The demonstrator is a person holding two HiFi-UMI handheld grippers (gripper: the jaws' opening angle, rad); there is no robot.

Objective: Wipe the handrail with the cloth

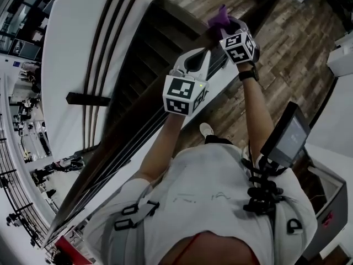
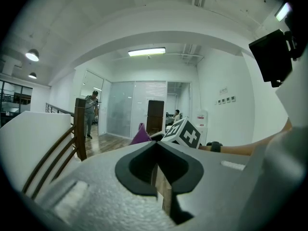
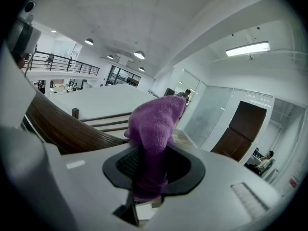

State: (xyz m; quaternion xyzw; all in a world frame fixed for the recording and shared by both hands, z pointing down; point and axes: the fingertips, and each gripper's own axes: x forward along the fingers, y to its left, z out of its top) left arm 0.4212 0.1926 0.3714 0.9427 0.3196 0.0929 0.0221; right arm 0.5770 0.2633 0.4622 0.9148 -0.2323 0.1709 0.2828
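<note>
The person's white shirt (image 1: 220, 203), crossed by harness straps, fills the foreground of the head view, and both forearms reach forward from it over the wooden handrail (image 1: 129, 139). The rail's long axis runs diagonally, from low on the person's left up and away to the right. The left gripper (image 1: 205, 53) sits nearer the body above the rail, its jaws brought together on nothing; its own view shows only a thin slit between the pads (image 2: 156, 146). The right gripper (image 1: 223, 29) is farther along the same line and is clamped on the purple cloth (image 1: 219, 16), which stands out beyond the jaws as a bunched tuft (image 3: 156, 124). In the right gripper view the rail (image 3: 62, 124) curves away below and to the left of that tuft. Whether cloth and wood touch cannot be told. The right hand is the nearer one, and a wipe likely has to follow the rail's diagonal.
</note>
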